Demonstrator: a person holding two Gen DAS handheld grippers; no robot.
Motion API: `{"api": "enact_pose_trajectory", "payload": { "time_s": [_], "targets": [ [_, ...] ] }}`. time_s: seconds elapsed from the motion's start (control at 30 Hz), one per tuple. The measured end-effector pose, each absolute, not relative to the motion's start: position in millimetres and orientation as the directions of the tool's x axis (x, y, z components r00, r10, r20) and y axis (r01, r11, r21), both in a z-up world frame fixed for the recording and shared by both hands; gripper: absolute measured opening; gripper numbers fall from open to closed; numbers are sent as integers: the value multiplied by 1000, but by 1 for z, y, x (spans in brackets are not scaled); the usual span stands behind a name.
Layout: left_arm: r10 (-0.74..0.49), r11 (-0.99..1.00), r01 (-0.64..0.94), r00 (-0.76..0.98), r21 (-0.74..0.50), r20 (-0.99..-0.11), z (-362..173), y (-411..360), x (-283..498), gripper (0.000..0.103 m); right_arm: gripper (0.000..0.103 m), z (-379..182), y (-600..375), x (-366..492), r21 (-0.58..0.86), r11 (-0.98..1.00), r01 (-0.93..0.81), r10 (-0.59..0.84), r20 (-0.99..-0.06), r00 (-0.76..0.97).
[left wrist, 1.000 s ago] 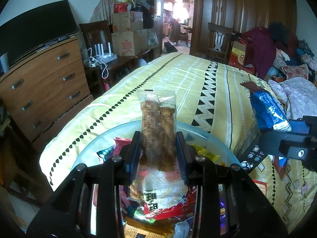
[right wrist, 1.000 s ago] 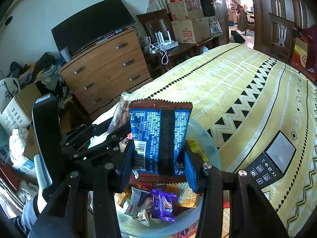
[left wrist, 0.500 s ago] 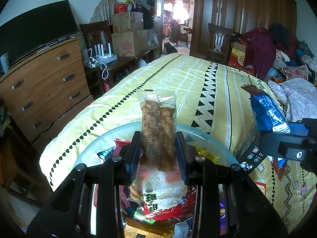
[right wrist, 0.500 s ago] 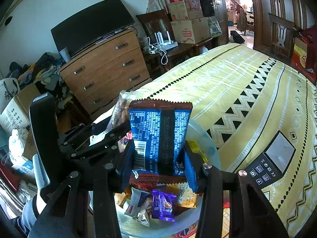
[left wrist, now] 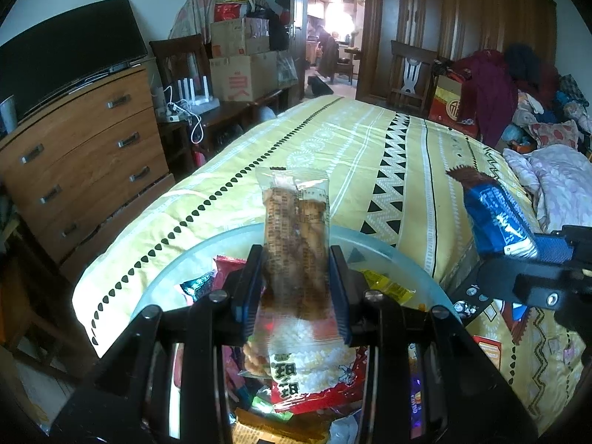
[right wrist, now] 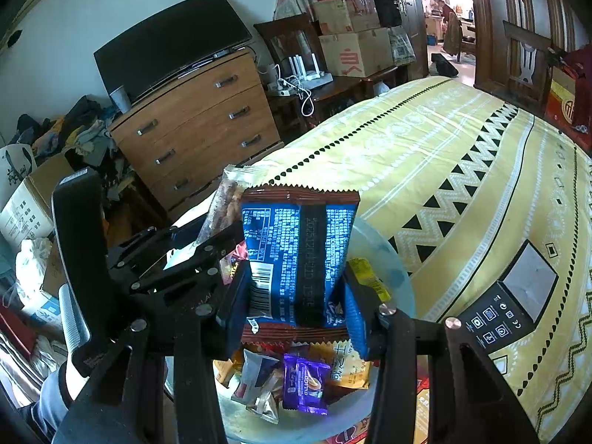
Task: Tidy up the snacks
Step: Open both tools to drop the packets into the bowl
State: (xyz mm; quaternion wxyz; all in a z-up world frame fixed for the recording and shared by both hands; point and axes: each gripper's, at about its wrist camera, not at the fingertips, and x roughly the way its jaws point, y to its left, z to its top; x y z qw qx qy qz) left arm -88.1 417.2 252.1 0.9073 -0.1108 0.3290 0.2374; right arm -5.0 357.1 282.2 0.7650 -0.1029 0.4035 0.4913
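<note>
Both wrist views look steeply down, close over the glass bowl (left wrist: 174,277), sharing the bed (right wrist: 462,140) beyond.

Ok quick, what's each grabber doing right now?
Left gripper: closed on the clear snack packet.
Right gripper: closed on the blue snack packet.
</note>
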Motion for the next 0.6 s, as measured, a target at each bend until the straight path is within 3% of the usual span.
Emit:
{"api": "enact_pose_trajectory", "payload": {
  "time_s": [0.23, 0.37, 0.4, 0.43, 0.47, 0.53, 0.6],
  "targets": [
    [356, 859, -509, 665, -50, -657, 250, 422, -89, 34, 49, 277, 361, -3, 240, 507, -828, 660, -726, 194],
    [370, 853, -521, 653, -37, -661, 246, 428, -91, 40, 50, 277, 361, -3, 257, 516, -817, 676, -708, 204],
    [381, 848, -530, 642, -26, -666, 244, 428, -89, 62, 52, 276, 362, -4, 251, 520, -817, 674, -708, 211],
    [392, 842, -540, 631, -17, -670, 243, 429, -89, 78, 56, 275, 363, -3, 243, 524, -816, 670, -710, 219],
    [399, 837, -547, 627, -13, -669, 243, 430, -90, 103, 71, 275, 364, -3, 227, 536, -813, 662, -711, 237],
    [413, 827, -562, 626, -16, -661, 242, 432, -92, 103, 80, 277, 359, -5, 212, 547, -810, 665, -697, 267],
    [412, 817, -575, 627, -36, -661, 244, 434, -94, 103, 80, 282, 348, -7, 217, 558, -801, 673, -683, 284]
  ]
}}
